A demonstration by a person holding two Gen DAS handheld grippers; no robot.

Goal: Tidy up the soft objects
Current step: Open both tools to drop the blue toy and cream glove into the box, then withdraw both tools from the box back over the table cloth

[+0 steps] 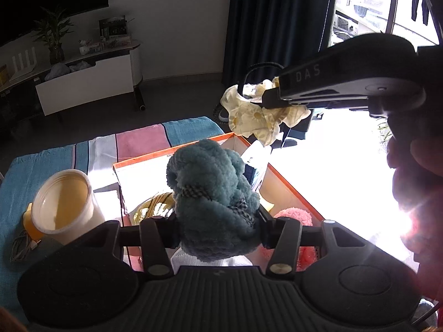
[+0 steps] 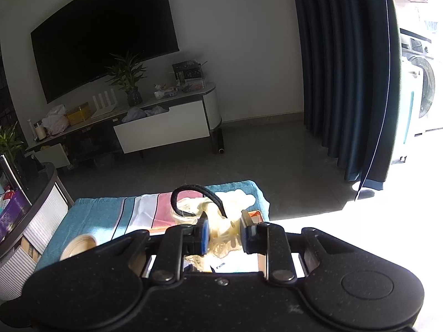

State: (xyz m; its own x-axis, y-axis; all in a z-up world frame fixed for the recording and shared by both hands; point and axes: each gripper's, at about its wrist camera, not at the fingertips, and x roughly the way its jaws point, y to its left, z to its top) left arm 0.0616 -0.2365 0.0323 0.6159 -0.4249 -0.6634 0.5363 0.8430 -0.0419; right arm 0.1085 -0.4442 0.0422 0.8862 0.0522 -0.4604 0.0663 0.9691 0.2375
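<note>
Fluffy teal yarn scrunchie (image 1: pixel 213 193) clenched in my left tool (image 1: pixel 218 228), cream floral fabric scrunchie (image 1: pixel 257 113) in my right tool (image 2: pixel 223 236): next, I release both into the orange-rimmed cardboard box (image 1: pixel 290 185) at twelve o'clock.

We're in a home living room, no doubt about it. A big dark television (image 2: pixel 105 36) hangs on the white wall, and under it runs a low white media cabinet (image 2: pixel 166 121) cluttered with 1 potted plant (image 2: pixel 127 80), boxes and bags. Over on the right, heavy dark blue curtains (image 2: pixel 340 77) fall to the grey tiled floor (image 2: pixel 263 160), and past them a washing machine (image 2: pixel 420 88) stands in bright sunlight. Up front, a striped towel (image 2: pixel 110 215) covers a low table.
</note>
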